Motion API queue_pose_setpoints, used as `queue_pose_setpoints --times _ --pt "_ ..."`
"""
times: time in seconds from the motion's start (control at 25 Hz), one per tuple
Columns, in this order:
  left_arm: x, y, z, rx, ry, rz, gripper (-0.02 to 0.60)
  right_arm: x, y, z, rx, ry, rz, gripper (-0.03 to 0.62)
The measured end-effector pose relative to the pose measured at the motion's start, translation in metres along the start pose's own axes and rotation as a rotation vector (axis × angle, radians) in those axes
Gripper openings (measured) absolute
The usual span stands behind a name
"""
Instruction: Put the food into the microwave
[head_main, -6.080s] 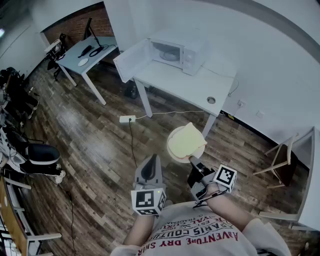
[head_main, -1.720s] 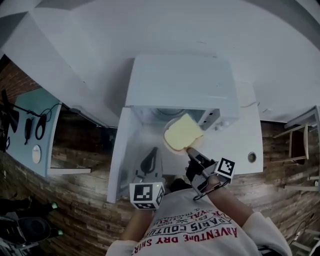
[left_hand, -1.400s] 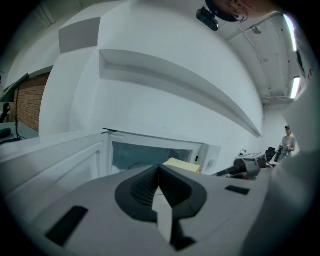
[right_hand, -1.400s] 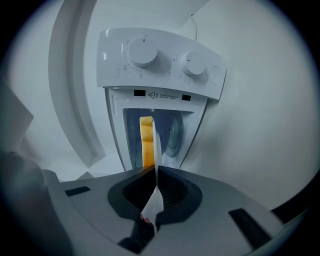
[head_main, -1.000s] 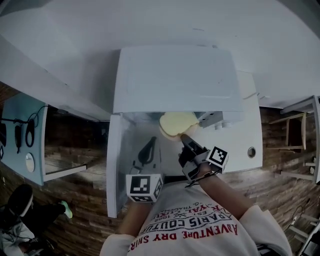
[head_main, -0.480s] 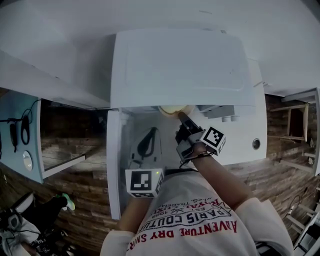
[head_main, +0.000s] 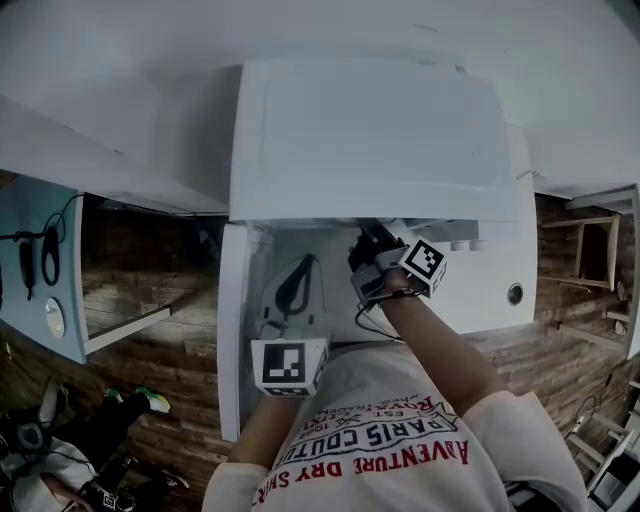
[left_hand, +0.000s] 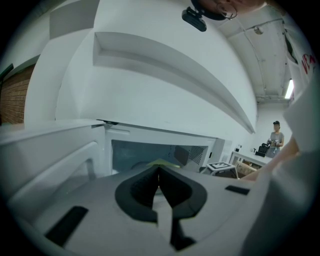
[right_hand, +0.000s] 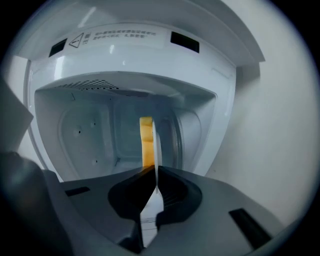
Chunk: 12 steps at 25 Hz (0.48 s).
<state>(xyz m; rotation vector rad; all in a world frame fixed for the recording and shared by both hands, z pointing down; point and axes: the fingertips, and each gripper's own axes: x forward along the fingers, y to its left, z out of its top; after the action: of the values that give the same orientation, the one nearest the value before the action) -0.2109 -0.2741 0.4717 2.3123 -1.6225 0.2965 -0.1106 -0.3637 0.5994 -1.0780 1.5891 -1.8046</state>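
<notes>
The white microwave (head_main: 370, 130) stands on a white table, its door (head_main: 232, 330) swung open to the left. My right gripper (right_hand: 154, 172) is shut on the rim of a white plate (right_hand: 156, 145) that carries a yellow slice of bread (right_hand: 145, 142). Plate and bread are inside the cavity (right_hand: 90, 135), seen edge-on. In the head view the right gripper (head_main: 365, 235) reaches under the microwave's top, which hides the plate. My left gripper (head_main: 293, 290) is shut and holds nothing, hovering by the open door. In its own view the left gripper (left_hand: 159, 172) faces the cavity, where the bread (left_hand: 161, 163) shows.
The white table (head_main: 490, 290) has a cable hole (head_main: 514, 294) at its right. A wall lies behind the microwave. A pale desk (head_main: 40, 270) is at the left and a chair (head_main: 590, 250) at the right, over wooden floor. A person (left_hand: 276, 137) stands far off.
My right gripper has moved forward and carried the plate with the bread from the microwave's mouth into the cavity, out of the head view's sight. The left gripper has hardly shifted.
</notes>
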Motion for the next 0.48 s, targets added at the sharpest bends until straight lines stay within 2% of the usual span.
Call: queue_pose_setpoints --times 0.28,0.48 --pt "0.0004 0.0019 -0.0043 -0.007 0.016 -0.007 0.006 0.0077 0.0012 -0.0007 -0.018 -0.004 -0.016 0.025" --pt "0.0009 -0.0014 -0.0043 -0.016 0.015 -0.016 0.006 0.0073 0.0019 -0.0034 -0.141 0.036 -0.068 0.025"
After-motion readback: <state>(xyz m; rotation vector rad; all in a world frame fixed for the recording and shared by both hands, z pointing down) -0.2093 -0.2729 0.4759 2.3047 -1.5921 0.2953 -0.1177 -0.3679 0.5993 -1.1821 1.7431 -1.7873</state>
